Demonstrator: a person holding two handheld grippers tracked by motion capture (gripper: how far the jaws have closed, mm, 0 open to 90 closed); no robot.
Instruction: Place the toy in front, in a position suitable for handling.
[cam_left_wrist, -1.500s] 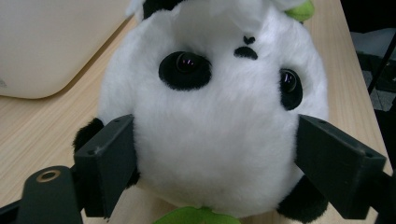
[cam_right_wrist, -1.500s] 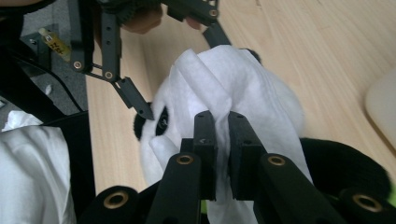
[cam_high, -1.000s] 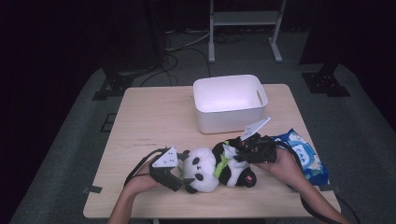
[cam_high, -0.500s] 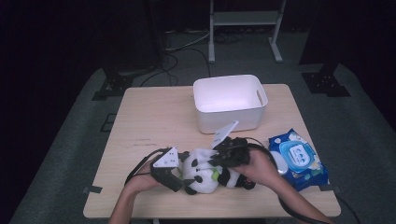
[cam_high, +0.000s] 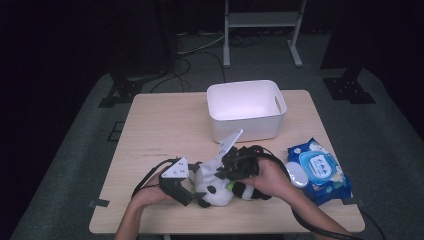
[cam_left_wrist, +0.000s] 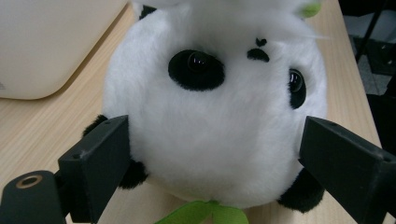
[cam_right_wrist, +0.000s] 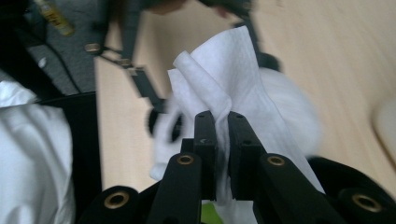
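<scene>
- Step in hand, as I judge it: wiping the panda plush (cam_high: 216, 184), which lies low and centre in the high view, on the table (cam_high: 165, 125).
- The left gripper (cam_left_wrist: 215, 154) stands wide, jaws flanking the plush's head.
- The right gripper (cam_right_wrist: 222, 122) is pinched on a white wipe (cam_right_wrist: 224, 79) over the plush.
- Next: drag the wipe across the fur while the left steadies it.
- The right gripper view is blurred; the wipe's contact with the fur is unclear.
</scene>
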